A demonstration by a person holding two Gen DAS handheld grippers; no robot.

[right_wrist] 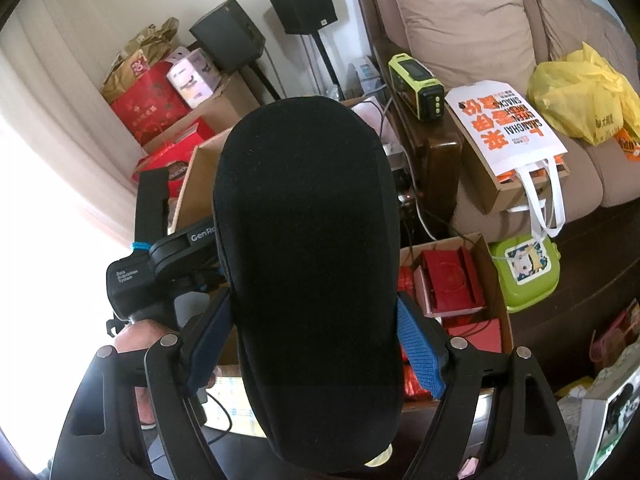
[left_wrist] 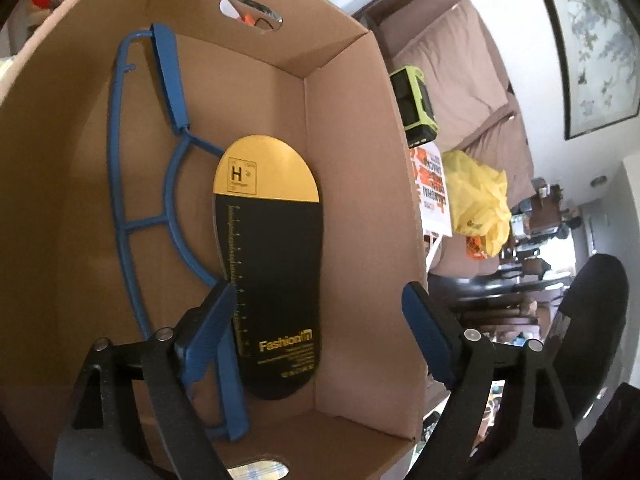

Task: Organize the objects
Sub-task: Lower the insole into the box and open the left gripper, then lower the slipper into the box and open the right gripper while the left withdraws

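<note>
In the left wrist view a cardboard box (left_wrist: 360, 208) fills the frame. Inside it lie a blue plastic hanger-like frame (left_wrist: 120, 184) and a black and yellow insole-shaped card (left_wrist: 272, 264) marked "Fashion". My left gripper (left_wrist: 320, 308) is open, its jaws straddling the box's right wall, holding nothing. In the right wrist view my right gripper (right_wrist: 312, 328) is shut on a black insole-shaped pad (right_wrist: 308, 208), held upright between the blue pads (right_wrist: 416, 344). The pad hides most of the box (right_wrist: 196, 176). The left gripper's body (right_wrist: 160, 264) shows at left.
A brown sofa (right_wrist: 460, 20) holds a yellow bag (right_wrist: 576, 92), a white snack bag (right_wrist: 508, 128) and a green device (right_wrist: 416, 84). An open box of red packets (right_wrist: 452, 284), a green tub (right_wrist: 524, 268), speakers (right_wrist: 228, 36) and red gift bags (right_wrist: 148, 100) crowd the floor.
</note>
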